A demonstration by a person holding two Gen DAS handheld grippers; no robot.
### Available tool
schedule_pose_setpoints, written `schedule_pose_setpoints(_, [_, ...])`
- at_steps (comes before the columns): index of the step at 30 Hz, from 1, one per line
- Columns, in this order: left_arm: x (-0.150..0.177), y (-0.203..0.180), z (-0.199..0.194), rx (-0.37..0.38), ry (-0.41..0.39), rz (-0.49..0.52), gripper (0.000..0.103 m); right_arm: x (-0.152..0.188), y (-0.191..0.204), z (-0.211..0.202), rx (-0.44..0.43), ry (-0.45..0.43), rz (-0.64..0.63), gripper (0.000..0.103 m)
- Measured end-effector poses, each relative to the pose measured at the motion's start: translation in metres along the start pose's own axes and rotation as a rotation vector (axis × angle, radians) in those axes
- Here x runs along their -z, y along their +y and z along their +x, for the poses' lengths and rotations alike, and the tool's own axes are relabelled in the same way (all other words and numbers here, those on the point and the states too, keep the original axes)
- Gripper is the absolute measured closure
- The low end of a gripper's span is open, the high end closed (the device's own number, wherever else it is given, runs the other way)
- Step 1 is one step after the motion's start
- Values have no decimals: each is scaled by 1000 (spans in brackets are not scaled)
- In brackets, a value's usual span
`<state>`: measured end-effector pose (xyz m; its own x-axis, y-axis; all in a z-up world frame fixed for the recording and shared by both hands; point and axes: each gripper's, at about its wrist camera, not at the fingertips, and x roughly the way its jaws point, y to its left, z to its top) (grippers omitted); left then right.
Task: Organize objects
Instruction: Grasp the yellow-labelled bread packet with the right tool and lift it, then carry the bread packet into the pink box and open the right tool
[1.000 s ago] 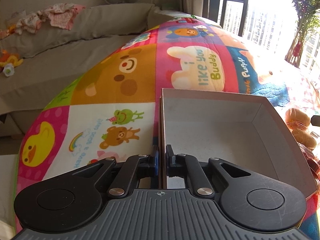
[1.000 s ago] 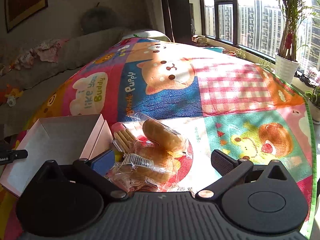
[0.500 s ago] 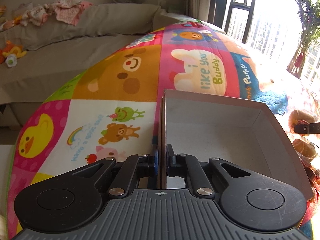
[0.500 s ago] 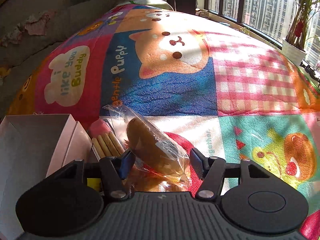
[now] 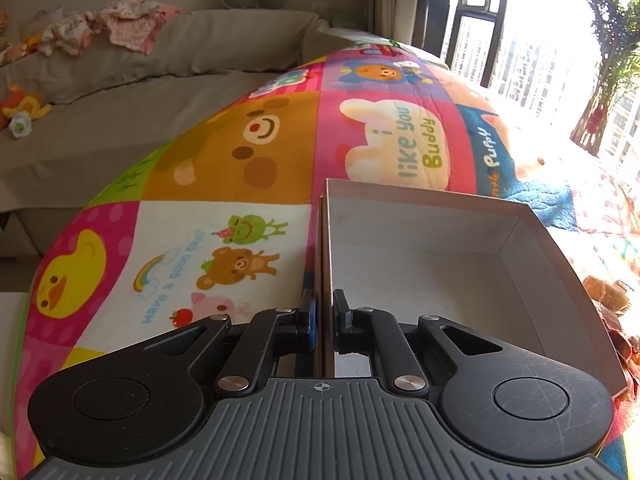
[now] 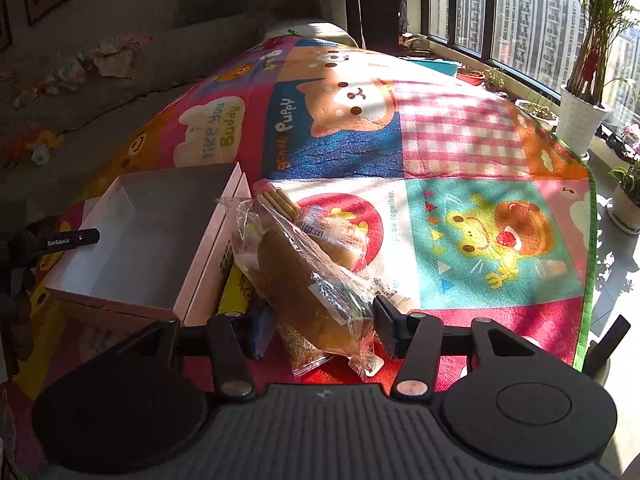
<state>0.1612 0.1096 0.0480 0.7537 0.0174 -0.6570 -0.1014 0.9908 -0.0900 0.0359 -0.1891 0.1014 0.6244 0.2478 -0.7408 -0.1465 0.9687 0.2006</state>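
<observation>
Home liv rm, sofa (image 5: 120, 92), kids' playmat (image 5: 224, 184)

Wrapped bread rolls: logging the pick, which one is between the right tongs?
The darker, longer roll, angled up off the mat between the closing right tongs. The paler roll lies behind on the mat.

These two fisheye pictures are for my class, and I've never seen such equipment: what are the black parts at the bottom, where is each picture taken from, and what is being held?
Each picture comes from a camera riding on a hand-held pair of tongs, looking forward along its two fingers. No robot is involved; a person carries one in each hand. The left view shows the left tongs shut on the side wall of an open, empty cardboard box, which sits on a colourful cartoon mat. The right view shows the right tongs closing around a wrapped bread roll, which lies between the fingers. More wrapped snacks lie beside the box. A sofa stands behind, and potted plants by the window.
</observation>
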Motion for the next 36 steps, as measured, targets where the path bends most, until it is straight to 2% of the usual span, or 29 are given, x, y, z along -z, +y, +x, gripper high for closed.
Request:
schedule_pose_setpoints(3, [-1,0,0,-2,3,0,93,24,1,6,-159,88,110,51])
schedule_pose_setpoints(5, [-1,0,1,-2,4,1,93,38,-1,19,-210,141,167,51])
schedule_pose_setpoints(9, [-1,-1,1,-4,8,3,93,54,-8,36,-144,174,211,50])
schedule_pose_setpoints(11, [-1,-1,1,-8,7,3,93,56,-7,32,-57,135,156,47])
schedule_pose_setpoints(13, [-1,-1,1,-12,8,2,93,57,-3,26,13,89,90,34])
schedule_pose_setpoints(16, [-1,-2,1,-16,8,-1,93,58,-2,19,67,42,10,28])
schedule_pose_setpoints(19, [-1,-2,1,-16,9,1,93,59,5,18,73,1,-91,18])
schedule_pose_setpoints(21, [-1,-2,1,-17,9,5,93,58,12,23,77,-7,-172,17])
schedule_pose_setpoints(23, [-1,-2,1,-17,10,6,93,59,21,30,77,-18,-256,11])
schedule_pose_setpoints(29, [-2,-3,1,-19,13,13,93,61,46,47,94,-22,-455,11])
schedule_pose_setpoints(34, [-2,-4,0,-14,12,13,93,65,52,44,160,-69,-553,6])
schedule_pose_setpoints(36, [-2,-3,0,-12,12,17,93,66,54,46,158,-74,-575,6])
